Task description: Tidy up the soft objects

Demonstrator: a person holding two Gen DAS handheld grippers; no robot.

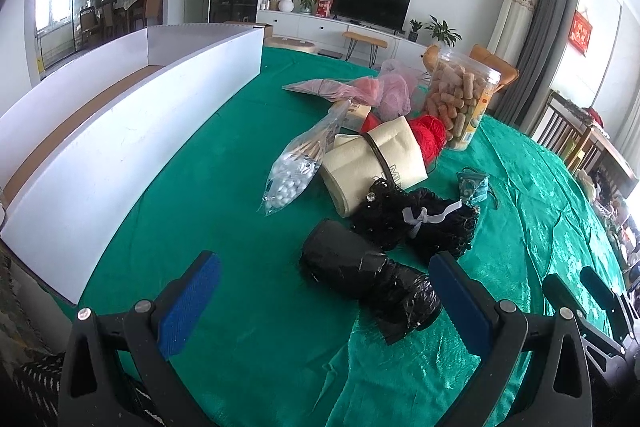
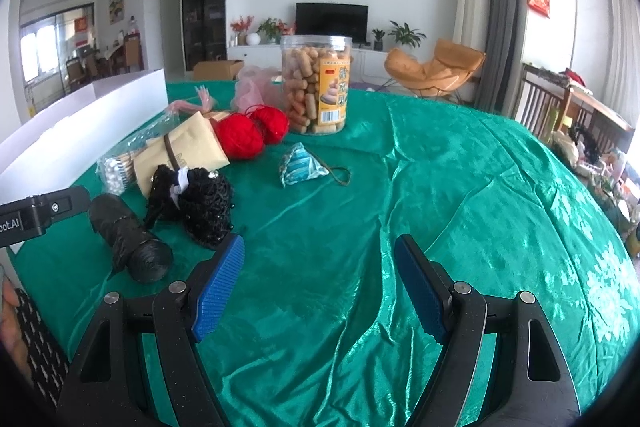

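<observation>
A pile of soft things lies on the green tablecloth (image 1: pixel 224 155): a black bag roll (image 1: pixel 360 271), a black mesh bundle (image 1: pixel 416 223), a rolled cream cloth (image 1: pixel 376 163), red yarn balls (image 1: pixel 430 135), a bag of cotton swabs (image 1: pixel 292 175) and a small teal pouch (image 1: pixel 474 187). My left gripper (image 1: pixel 324 287) stands open, the black roll lying just ahead between its fingers, untouched. In the right wrist view my right gripper (image 2: pixel 320 271) is open over bare cloth, with the black roll (image 2: pixel 128 239), mesh bundle (image 2: pixel 200 203), yarn (image 2: pixel 244 135) and teal pouch (image 2: pixel 300 165) ahead and left.
A long white box (image 1: pixel 132 131) with a brown floor stands open along the left side of the table. A clear jar of snacks (image 2: pixel 316 83) stands behind the pile, next to a pink plastic bag (image 1: pixel 384 87). Chairs and cluttered furniture line the right edge.
</observation>
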